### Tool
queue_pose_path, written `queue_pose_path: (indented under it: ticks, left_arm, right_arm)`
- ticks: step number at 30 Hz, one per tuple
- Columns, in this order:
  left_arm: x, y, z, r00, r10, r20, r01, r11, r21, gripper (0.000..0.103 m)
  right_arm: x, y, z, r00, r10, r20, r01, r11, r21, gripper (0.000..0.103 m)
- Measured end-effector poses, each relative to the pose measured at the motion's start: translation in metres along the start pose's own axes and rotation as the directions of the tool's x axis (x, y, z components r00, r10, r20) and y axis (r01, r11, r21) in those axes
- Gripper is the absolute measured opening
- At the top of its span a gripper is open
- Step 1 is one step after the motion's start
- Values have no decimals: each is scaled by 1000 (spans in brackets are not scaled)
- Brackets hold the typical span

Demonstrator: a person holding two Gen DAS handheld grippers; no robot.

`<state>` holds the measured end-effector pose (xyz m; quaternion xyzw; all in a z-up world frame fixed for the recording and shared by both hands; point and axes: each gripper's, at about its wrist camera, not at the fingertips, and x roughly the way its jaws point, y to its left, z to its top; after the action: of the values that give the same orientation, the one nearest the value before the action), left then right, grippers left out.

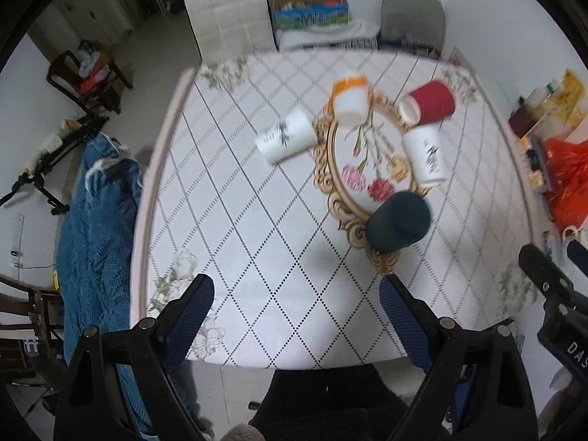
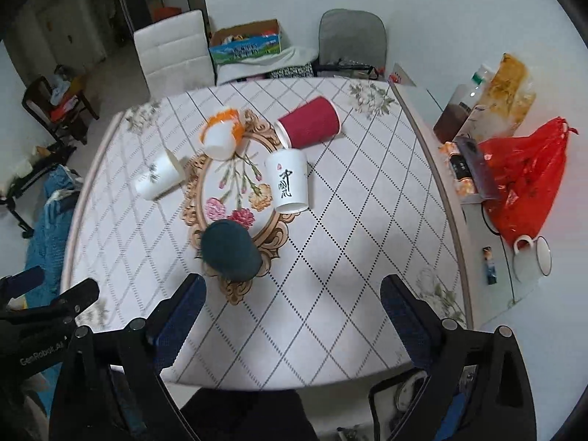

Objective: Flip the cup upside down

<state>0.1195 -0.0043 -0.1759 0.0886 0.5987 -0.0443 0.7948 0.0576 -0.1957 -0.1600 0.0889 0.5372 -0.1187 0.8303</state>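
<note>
Several paper cups sit around an oval flowered mat (image 1: 362,154) (image 2: 235,198) on the table. A dark green cup (image 1: 398,220) (image 2: 231,250) stands upside down at the mat's near end. A white cup with black lettering (image 1: 426,156) (image 2: 288,182), a red cup (image 1: 430,103) (image 2: 310,121), an orange-rimmed white cup (image 1: 351,99) (image 2: 220,136) and another white cup (image 1: 286,136) (image 2: 158,176) lie on their sides. My left gripper (image 1: 297,316) and right gripper (image 2: 294,312) are both open and empty, above the table's near edge.
The table (image 1: 235,250) (image 2: 330,275) has a diamond-pattern cloth. A side shelf at the right holds a red plastic bag (image 2: 525,180), a mug (image 2: 533,257) and packets. Chairs (image 2: 172,51) and a box stand behind the table. A blue cloth (image 1: 95,228) hangs at the left.
</note>
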Motion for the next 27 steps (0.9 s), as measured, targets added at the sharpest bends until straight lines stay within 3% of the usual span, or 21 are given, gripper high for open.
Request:
queue_pose_path:
  ticks: [7, 12, 27]
  left_arm:
    - [-89, 0, -17, 993, 4, 122, 2, 999, -48, 92]
    - [-124, -1, -27, 990, -11, 140, 20, 998, -65, 92]
    - [-182, -16, -41, 984, 1, 177, 12, 997, -74, 92]
  right_arm:
    - [-98, -10, -7, 994, 27, 102, -23, 999, -47, 98]
    - [-145, -18, -12, 991, 41, 125, -34, 998, -54, 98]
    - [-207, -37, -14, 988, 64, 138, -53, 995, -79, 98]
